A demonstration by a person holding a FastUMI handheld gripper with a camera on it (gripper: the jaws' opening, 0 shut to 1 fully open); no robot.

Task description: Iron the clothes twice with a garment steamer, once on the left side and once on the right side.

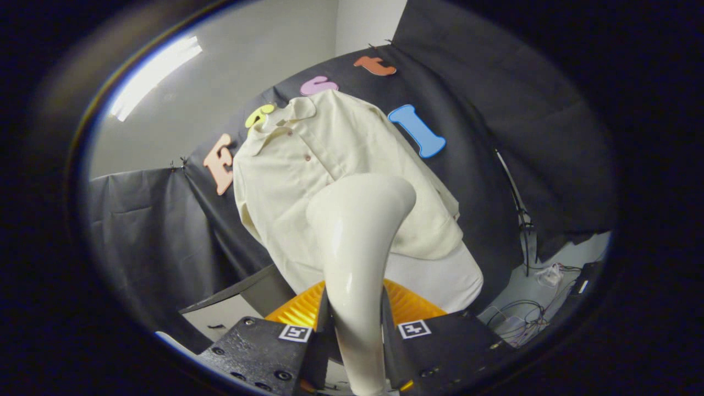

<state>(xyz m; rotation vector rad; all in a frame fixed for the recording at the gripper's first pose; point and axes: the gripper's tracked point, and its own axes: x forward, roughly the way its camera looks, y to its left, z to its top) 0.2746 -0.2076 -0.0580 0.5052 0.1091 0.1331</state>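
Steamer is pinched in the tool: both fingers are pressed against its glossy cream neck, one on each side. The neck rises from between the fingers and ends in a wider, rounded head just ahead of them, tilted toward the shirt. The shirt, pale cream with a collar and small dark buttons, is hung against the black booth wall, beyond the steamer head. Contact between head and shirt front cannot be told; the head overlaps the lower half of the shirt. An orange ribbed part is seen just behind the fingers, around the base of the neck. Loose cables are seen on a pale surface, low and off to the right of the tool.
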